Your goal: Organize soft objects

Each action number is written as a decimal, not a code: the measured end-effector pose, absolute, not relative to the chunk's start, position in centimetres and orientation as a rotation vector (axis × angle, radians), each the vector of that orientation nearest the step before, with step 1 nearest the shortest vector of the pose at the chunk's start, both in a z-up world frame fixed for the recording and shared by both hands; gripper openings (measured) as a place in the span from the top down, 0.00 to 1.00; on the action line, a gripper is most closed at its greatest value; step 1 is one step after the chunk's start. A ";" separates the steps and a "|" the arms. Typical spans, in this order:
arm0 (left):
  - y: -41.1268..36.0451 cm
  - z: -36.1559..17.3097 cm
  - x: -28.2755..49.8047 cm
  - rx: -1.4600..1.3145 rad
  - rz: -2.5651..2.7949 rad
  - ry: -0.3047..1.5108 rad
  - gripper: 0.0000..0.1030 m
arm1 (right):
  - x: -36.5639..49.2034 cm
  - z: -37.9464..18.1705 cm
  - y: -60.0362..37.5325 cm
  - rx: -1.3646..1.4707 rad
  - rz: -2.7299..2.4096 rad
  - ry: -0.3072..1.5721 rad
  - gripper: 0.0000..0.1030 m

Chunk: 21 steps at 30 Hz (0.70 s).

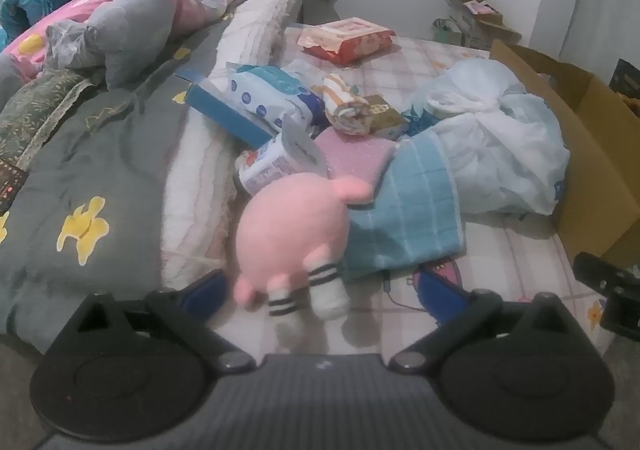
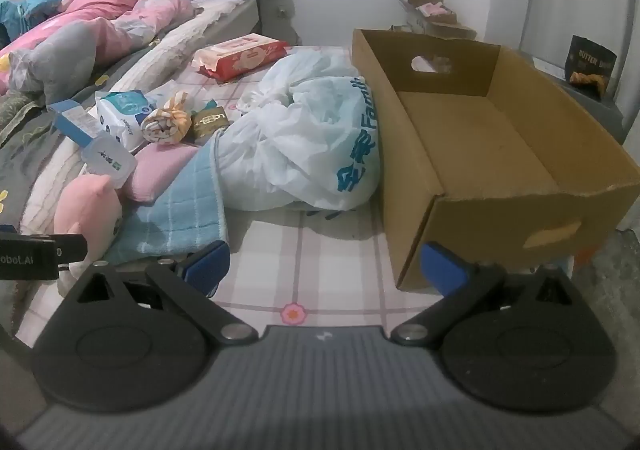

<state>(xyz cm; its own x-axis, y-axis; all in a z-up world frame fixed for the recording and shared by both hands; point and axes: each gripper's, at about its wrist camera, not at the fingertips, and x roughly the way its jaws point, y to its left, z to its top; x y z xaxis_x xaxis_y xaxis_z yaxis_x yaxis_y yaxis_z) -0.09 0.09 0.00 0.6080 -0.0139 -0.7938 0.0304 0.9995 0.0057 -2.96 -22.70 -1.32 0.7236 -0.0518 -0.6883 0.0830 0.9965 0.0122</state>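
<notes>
left gripper (image 1: 324, 292): jaws stood wide, gripping nothing
pink plush toy (image 1: 292, 226): its striped-sock legs lay between the left jaws, untouched
right gripper (image 2: 326, 268): jaws wide, empty
cardboard box (image 2: 500, 206): just beyond the right jaw

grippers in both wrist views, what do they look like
The left gripper and right gripper look alike: black linkage arms on round black discs with silver pivot bolts, a grey ribbed body between them, and blue pads on the fingers. The left one's side, seen from the right wrist, bears white lettering.

Empty cardboard box (image 2: 476, 138) beside plastic bag (image 2: 304, 138)
</notes>
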 end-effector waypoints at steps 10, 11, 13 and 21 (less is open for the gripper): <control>-0.5 -0.7 0.2 0.024 -0.047 0.953 0.05 | -2.4 -1.2 -22.6 0.038 -0.076 0.783 0.01; -0.6 -0.7 0.2 0.024 -0.045 0.953 0.05 | -2.4 -1.2 -22.6 0.040 -0.075 0.785 0.01; -0.6 -0.8 0.3 0.023 -0.039 0.951 0.05 | -2.4 -1.3 -22.4 0.043 -0.074 0.791 0.01; -0.5 -0.6 0.4 0.020 -0.044 0.945 0.05 | -2.2 -1.0 -22.7 0.049 -0.072 0.802 0.01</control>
